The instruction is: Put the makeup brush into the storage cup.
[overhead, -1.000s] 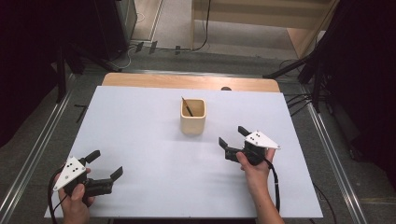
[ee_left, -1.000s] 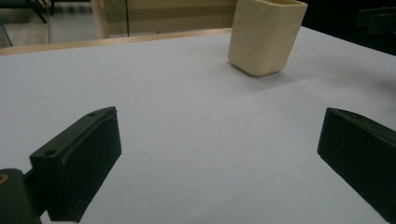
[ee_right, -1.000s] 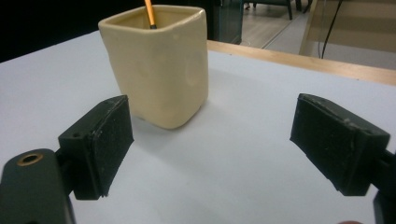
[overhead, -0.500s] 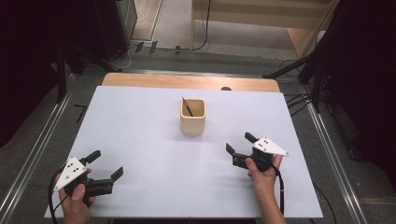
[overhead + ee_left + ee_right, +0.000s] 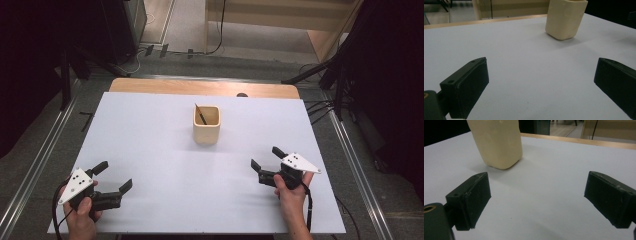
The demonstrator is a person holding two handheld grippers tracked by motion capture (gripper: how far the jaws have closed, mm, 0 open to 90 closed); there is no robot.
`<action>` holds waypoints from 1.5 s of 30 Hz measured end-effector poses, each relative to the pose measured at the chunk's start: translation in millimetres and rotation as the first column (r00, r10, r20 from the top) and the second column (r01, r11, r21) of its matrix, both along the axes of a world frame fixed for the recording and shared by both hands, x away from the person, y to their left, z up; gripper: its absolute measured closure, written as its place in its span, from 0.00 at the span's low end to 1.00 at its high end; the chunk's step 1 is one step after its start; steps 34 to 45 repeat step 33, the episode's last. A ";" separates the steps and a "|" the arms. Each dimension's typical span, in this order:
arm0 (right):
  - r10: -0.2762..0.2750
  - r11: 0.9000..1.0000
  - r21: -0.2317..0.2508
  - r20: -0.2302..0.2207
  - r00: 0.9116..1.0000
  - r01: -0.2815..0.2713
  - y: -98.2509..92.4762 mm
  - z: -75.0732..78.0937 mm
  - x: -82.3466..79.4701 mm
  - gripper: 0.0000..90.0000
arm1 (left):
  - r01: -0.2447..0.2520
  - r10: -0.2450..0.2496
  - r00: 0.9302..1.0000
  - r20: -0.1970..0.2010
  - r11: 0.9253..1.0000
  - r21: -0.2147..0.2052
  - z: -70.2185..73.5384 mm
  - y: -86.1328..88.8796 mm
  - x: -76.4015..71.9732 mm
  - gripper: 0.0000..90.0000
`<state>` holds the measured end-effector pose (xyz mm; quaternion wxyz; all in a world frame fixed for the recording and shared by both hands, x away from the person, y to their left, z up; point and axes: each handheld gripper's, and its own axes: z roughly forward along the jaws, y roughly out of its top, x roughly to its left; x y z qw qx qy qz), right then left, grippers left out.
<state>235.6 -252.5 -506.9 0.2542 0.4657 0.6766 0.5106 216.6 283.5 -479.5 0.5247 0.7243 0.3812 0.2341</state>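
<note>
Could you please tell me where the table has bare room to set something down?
Nearly everywhere: the white table is bare left and right of the cream cup and between the left tool and right tool. Only the cup's spot is taken.

White table (image 5: 150, 130) w/ wood edge; cables (image 5: 320, 107) on floor.

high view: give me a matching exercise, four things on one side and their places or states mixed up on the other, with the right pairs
Things:
1. cream cup
2. dark pen
3. left gripper
4. right gripper

Places or states:
A. open and empty at the table's near right
B. leaning inside the cup
C. upright at mid table
D. open and empty at the table's near left corner

Pairs: 1-C, 2-B, 3-D, 4-A
</note>
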 end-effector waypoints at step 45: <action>-0.050 0.999 0.006 0.010 0.999 0.050 -50.1 -0.1 -50.6 0.00 | -0.003 0.003 1.000 0.000 1.000 -0.003 -0.6 0.2 1.0 0.00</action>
